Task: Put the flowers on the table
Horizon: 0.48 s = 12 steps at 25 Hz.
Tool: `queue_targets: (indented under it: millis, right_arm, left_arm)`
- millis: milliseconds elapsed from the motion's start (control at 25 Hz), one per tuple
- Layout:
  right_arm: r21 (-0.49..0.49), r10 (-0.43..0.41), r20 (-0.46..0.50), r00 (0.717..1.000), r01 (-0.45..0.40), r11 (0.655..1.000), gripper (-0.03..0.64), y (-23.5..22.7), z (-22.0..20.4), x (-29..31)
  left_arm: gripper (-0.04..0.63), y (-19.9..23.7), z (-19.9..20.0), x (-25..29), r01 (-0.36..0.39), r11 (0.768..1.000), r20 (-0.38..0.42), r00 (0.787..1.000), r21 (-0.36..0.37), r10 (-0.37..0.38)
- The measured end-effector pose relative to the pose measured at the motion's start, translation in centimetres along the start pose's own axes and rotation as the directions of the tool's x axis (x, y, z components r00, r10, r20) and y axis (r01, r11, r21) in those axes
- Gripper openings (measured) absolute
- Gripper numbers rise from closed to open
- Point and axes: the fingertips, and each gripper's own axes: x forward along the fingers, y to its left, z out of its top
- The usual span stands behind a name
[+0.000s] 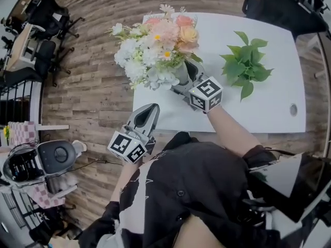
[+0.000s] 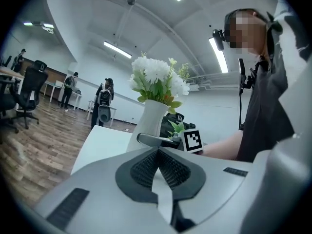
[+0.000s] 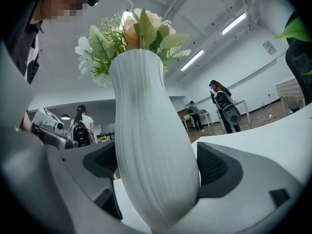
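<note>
The left gripper hangs beside the near left corner of the table, its jaws pressed together with nothing between them. Ahead of their tips is the white vase. The flowers sit in that vase over the table's left edge. Its ribbed belly fills the gap between the jaws of the right gripper, which pinch it from both sides. Well to the right of those jaws lies a leafy green sprig
</note>
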Motion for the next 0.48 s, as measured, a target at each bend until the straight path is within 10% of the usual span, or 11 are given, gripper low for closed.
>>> queue_targets:
  millis: [480]
  right_arm:
    - [0.004,-0.032,-0.021,0.999,0.032,0.999,0.466,1.8,1.2,-1.0]
  left_arm:
    - [0.012,-3.2,1.6,-6.5,-0.087,0.995,0.055,0.995,0.046,0.085]
